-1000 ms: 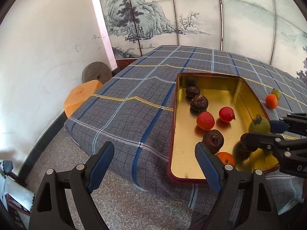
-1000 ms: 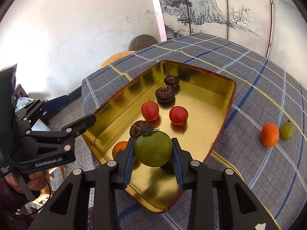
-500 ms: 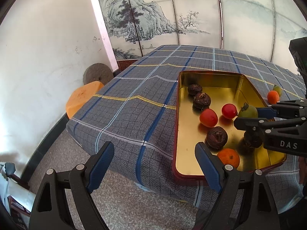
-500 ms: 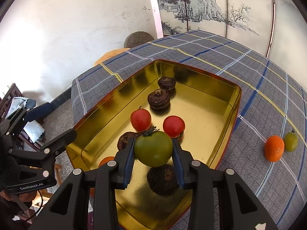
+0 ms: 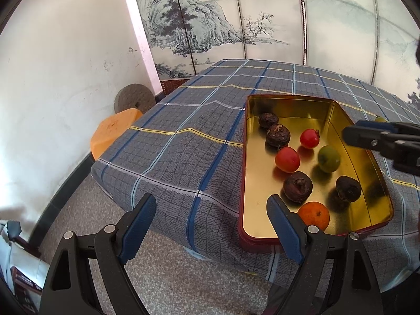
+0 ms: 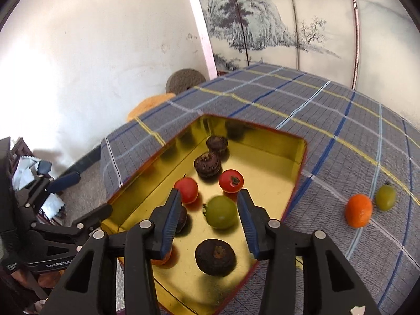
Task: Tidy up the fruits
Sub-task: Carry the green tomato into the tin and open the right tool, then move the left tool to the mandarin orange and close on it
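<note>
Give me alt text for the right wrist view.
The right tool stands open over a gold tray, the green tomato lying loose between its fingers. An orange and a second green tomato wait on the cloth.

Tray (image 6: 265, 141) is seen as glossy gold metal, mirror-like inside. Counter is covered with woven plaid cloth (image 5: 183, 157), matt. Green tomato (image 6: 221, 212) and red tomatoes (image 6: 231, 181) are smooth, shiny; dark fruits (image 6: 215, 257) wrinkled, dull. Hand-held gripper (image 6: 208, 219) bodies are matt black plastic, pads ribbed blue.
</note>
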Motion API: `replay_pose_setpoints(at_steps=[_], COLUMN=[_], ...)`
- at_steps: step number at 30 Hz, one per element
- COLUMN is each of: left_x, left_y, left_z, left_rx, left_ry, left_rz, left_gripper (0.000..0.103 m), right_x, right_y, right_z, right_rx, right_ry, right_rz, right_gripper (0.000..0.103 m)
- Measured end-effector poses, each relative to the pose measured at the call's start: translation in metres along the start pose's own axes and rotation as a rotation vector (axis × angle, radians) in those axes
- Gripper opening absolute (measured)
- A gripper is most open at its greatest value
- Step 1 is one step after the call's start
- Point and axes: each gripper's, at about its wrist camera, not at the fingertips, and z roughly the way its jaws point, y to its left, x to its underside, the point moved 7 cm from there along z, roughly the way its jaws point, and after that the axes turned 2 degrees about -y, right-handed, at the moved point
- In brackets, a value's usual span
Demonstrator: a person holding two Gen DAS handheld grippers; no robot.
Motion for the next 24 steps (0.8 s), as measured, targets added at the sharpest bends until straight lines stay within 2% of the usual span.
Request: replay_pose_setpoints(at_steps=[2, 7, 12, 15, 19, 24], left_x=[-0.001, -0.001, -0.005, -0.008, -0.015, -0.025], left_y=[-0.001, -0.002, -0.008, -0.016, -0.028, -0.050], left_z=[-0.001, -0.004, -0.008, -0.011, -0.014, -0.019], left_rx=[-0.002, -0.002, -0.003, -0.002, 0.004, 0.037], left_ry=[-0.003, -0.005, -0.014, -0.017, -0.025, -0.029], left_rz=[0.006, 0.010, 0.031, 0.048, 0.087, 0.136], left_gripper=[0.086, 0.086, 0.086, 0.086, 0.086, 0.086], right_x=[0.001, 0.017, 0.047, 0.069, 0.091, 0.114], right_y=[-0.009, -0.056, -0.130, -0.179, -0.228, -0.279], right_z=[-0.009, -0.033, -0.061, -0.082, -0.106, -0.129], right_rx=[0.020, 0.121, 0.274, 0.404, 0.530, 0.638], right_ry=[-0.020, -0.033, -0.006, 0.029, 0.060, 0.098], right_rz=[0.008, 0.067, 0.164, 0.192, 0.218, 0.270], right_gripper=[0.058, 0.069, 0.073, 0.074, 0.083, 0.089])
